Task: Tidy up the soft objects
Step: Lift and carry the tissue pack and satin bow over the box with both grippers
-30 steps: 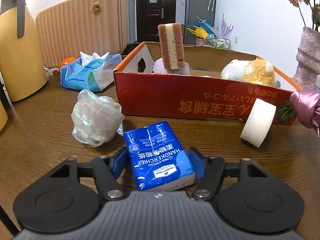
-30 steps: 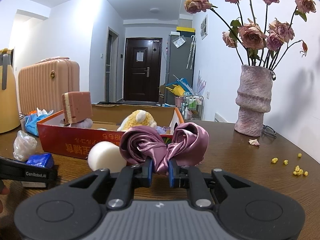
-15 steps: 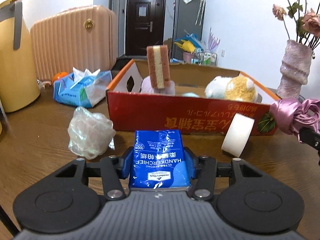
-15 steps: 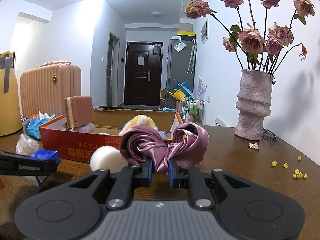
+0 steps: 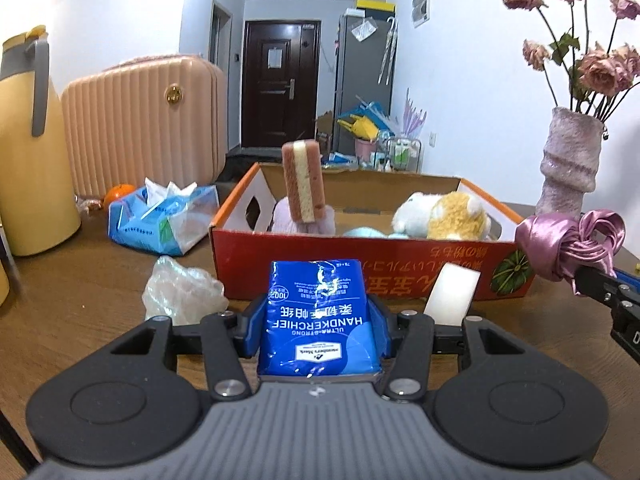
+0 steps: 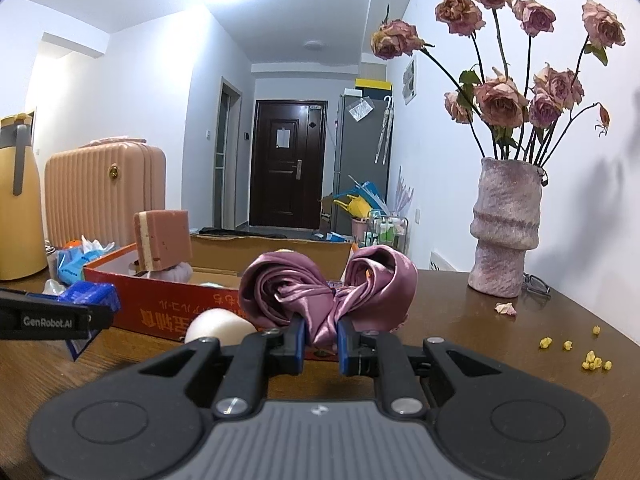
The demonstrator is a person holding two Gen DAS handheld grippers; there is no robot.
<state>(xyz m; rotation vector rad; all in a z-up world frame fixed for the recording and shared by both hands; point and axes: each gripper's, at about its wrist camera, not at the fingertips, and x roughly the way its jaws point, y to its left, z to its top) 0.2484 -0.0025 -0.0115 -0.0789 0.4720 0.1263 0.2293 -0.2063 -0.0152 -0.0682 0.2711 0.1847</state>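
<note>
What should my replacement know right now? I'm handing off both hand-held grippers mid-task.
Left hand-held gripper: shut on the blue handkerchief tissue pack, facing the red cardboard box.
Right hand-held gripper: shut on the mauve satin bow.
Done: striped sponge and white-and-yellow plush toy are in the box.
Left: both held items, the white foam roll, and the crumpled clear plastic bag.

The left claw (image 5: pixel 318 322) is clamped on a blue tissue pack (image 5: pixel 318 320), held level above the bench. The right claw (image 6: pixel 320 344) pinches a pink satin bow (image 6: pixel 328 292), also raised.
</note>
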